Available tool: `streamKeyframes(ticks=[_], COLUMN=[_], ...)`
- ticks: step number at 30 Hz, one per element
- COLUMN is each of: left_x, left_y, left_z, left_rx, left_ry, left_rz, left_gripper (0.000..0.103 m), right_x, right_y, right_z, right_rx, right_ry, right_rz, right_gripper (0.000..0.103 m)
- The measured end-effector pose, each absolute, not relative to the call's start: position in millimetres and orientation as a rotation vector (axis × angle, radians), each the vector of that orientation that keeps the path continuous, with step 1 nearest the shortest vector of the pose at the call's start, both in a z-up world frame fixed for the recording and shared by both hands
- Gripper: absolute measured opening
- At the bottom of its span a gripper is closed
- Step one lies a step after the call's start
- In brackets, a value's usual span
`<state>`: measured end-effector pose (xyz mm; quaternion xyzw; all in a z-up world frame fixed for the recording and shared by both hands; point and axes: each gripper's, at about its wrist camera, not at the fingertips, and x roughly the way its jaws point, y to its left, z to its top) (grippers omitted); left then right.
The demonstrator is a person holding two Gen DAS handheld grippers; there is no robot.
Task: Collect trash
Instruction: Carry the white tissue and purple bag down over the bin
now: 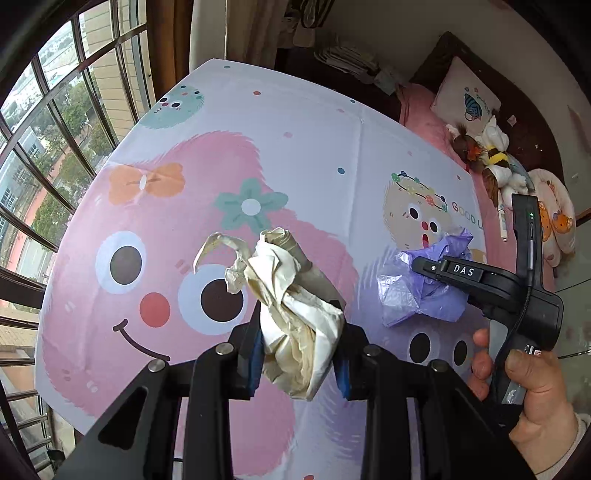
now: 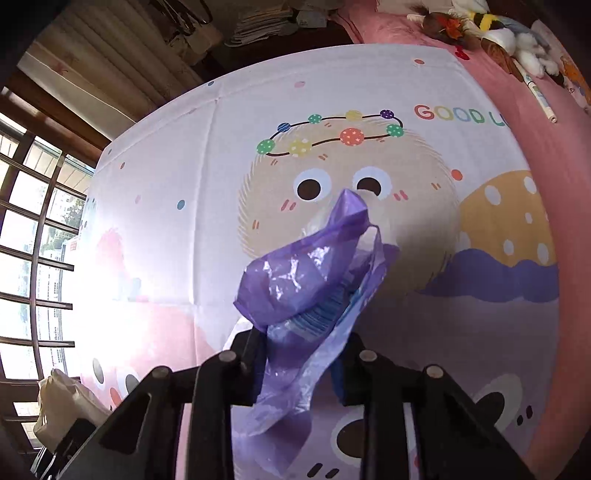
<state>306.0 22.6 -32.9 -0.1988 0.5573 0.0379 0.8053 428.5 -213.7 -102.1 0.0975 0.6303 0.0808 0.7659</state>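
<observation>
My left gripper (image 1: 301, 350) is shut on a crumpled cream plastic bag (image 1: 291, 306) and holds it above the cartoon-print sheet (image 1: 295, 129). My right gripper (image 2: 299, 365) is shut on a crumpled purple plastic bag (image 2: 306, 280), also lifted off the sheet. In the left wrist view the right gripper (image 1: 491, 284) shows at the right with the purple bag (image 1: 417, 291) in its fingers. The cream bag shows at the lower left of the right wrist view (image 2: 62, 406).
A pink bed (image 1: 424, 114) lies beyond the sheet with a pillow (image 1: 465, 96), stuffed toys (image 1: 495, 155) and a pen (image 2: 541, 99). A barred window (image 1: 44, 147) is at the left. Stacked papers (image 2: 258, 22) lie at the back.
</observation>
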Motion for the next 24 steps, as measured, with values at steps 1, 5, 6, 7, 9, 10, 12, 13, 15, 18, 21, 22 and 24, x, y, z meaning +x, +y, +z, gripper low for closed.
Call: streamKeyframes(ticks=[1, 5, 6, 7, 9, 10, 12, 13, 15, 18, 21, 22, 24], left_x=[297.6, 259.5, 248.2, 235.9, 207.8, 193.1, 161.8, 146.5, 115.9, 69.7, 32.1, 20.4, -0.2], left_y=[24.7, 32.7, 35.3, 37.9, 44.0, 47.1, 52.7, 55.3, 59.5, 66.6, 72.3, 73.1, 72.3], left_z=[-31.5, -21.5, -18.1, -15.1, -9.8, -8.4, -7.6, -9.1, -15.2, -31.1, -52.8, -60.2, -74.5], left_rx=[-0.423, -0.390, -0.380, -0.371, -0.353, -0.339, -0.307, -0.294, -0.263, -0.222, -0.207, -0.200, -0.173], left_ry=[1.189, 1.166, 1.159, 1.153, 1.147, 1.147, 1.149, 1.154, 1.164, 1.185, 1.224, 1.237, 1.253], left_rz=[0.074, 0.039, 0.025, 0.012, -0.019, -0.031, -0.060, -0.074, -0.105, -0.135, -0.154, -0.161, -0.167], left_gripper=[0.029, 0.029, 0.029, 0.029, 0.029, 0.029, 0.029, 0.029, 0.029, 0.029, 0.029, 0.029, 0.029], right_x=[421.8, 380.6, 367.5, 352.6, 318.9, 300.1, 262.8, 241.8, 199.5, 134.4, 81.2, 65.8, 42.7], right_y=[-212.5, -205.0, -203.5, -201.1, -192.5, -187.7, -177.5, -171.0, -158.4, -140.0, -123.1, -116.9, -106.8], right_z=[-98.6, -75.0, -68.3, -61.2, -46.4, -40.3, -29.8, -25.4, -20.6, -28.7, -50.5, -59.6, -78.7], right_rx=[0.210, 0.200, 0.205, 0.203, 0.181, 0.176, 0.166, 0.147, 0.100, 0.060, 0.004, -0.023, -0.065], right_ry=[1.361, 1.298, 1.283, 1.267, 1.234, 1.222, 1.197, 1.179, 1.152, 1.158, 1.215, 1.241, 1.290], right_rz=[0.189, 0.247, 0.263, 0.272, 0.279, 0.283, 0.305, 0.310, 0.323, 0.346, 0.346, 0.346, 0.345], right_gripper=[0.017, 0.014, 0.013, 0.013, 0.012, 0.012, 0.012, 0.012, 0.012, 0.012, 0.012, 0.012, 0.012])
